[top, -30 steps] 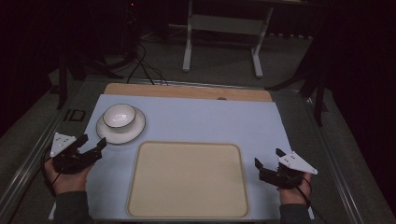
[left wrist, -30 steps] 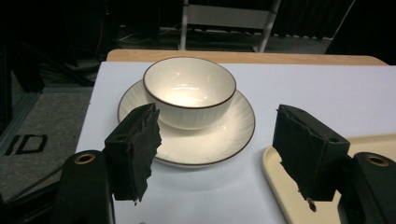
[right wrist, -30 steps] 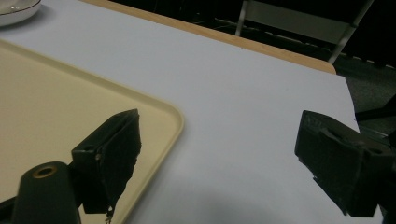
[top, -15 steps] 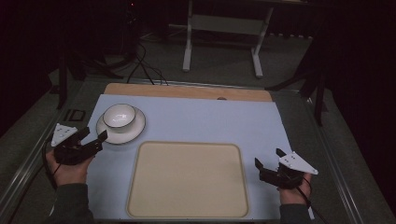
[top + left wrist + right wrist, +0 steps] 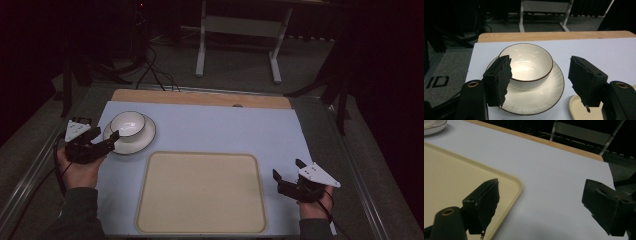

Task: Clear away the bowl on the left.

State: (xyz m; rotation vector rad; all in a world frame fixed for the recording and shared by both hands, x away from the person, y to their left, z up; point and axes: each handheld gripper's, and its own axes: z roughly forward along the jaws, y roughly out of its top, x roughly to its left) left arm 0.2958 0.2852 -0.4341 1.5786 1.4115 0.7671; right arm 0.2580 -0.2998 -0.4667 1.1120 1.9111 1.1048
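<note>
- Bowl (image 5: 127,125) — in the high view it sits on a white plate (image 5: 144,140) at the back-left of the pale blue mat (image 5: 220,130), just behind the left corner of the empty cream tray (image 5: 201,192).
- Same view: the left gripper (image 5: 111,140) is held in a hand (image 5: 79,169) at the mat's left edge, its jaws apart and reaching over the near-left rim of the plate.
- Same view: the right gripper (image 5: 286,169) is held low at the tray's right edge, jaws spread and holding nothing, well apart from the crockery.
- Left gripper view: the bowl (image 5: 526,65) — white with a dark rim line — stands in the middle of the plate (image 5: 544,95); the two black jaws stand wide, one over the plate's left rim and overlapping the bowl's side in this view, the other off to the right above the mat and a corner of the tray (image 5: 577,111). Whether a jaw touches anything cannot be told.
- Right gripper view: the released jaws frame bare mat (image 5: 554,180), the left one over the tray's rounded corner (image 5: 510,183); a sliver of the plate (image 5: 434,126) shows far off.
</note>
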